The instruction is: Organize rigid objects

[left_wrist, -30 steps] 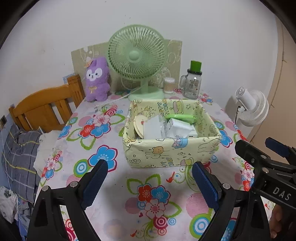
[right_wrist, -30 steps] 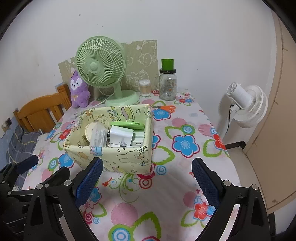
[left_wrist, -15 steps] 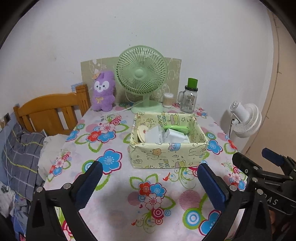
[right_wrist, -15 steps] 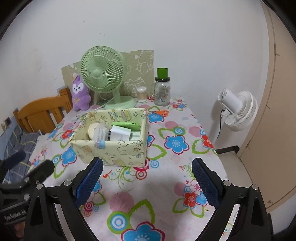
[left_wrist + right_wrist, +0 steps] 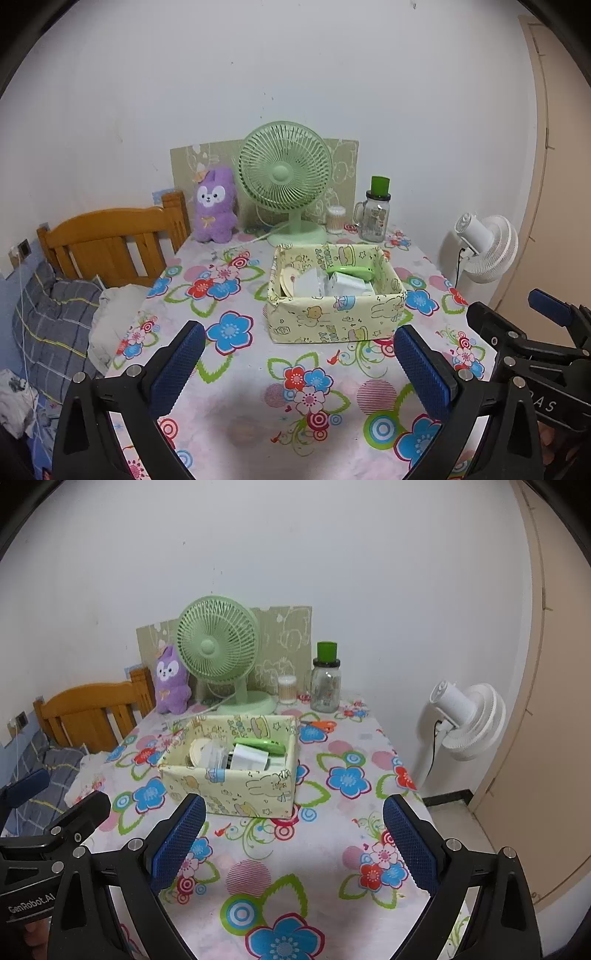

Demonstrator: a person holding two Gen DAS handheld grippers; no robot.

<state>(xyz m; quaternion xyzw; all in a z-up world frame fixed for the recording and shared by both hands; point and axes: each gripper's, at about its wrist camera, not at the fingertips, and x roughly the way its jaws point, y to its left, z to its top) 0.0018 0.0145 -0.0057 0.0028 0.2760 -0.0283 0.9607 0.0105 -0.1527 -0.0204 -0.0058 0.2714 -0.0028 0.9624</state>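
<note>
A pale yellow cartoon-print box (image 5: 334, 321) (image 5: 236, 794) stands on the flowered table. It holds a round cream item (image 5: 286, 280), white boxes (image 5: 347, 286) (image 5: 251, 760) and a green flat case (image 5: 351, 272) (image 5: 262, 746). My left gripper (image 5: 299, 365) is open and empty, well back from the box over the table's near part. My right gripper (image 5: 293, 842) is open and empty, also near the front edge. The right gripper shows in the left wrist view (image 5: 532, 339), and the left gripper in the right wrist view (image 5: 55, 827).
At the table's back stand a green desk fan (image 5: 284, 184), a purple plush toy (image 5: 216, 206), a cotton-swab jar (image 5: 336, 219) and a green-lidded glass jar (image 5: 376, 214). Orange scissors (image 5: 319, 725) lie behind the box. A wooden chair (image 5: 110, 243) is left, a white floor fan (image 5: 484, 247) right.
Both grippers have drawn back and up from the box, so it looks smaller and farther. Both stay open and empty.
</note>
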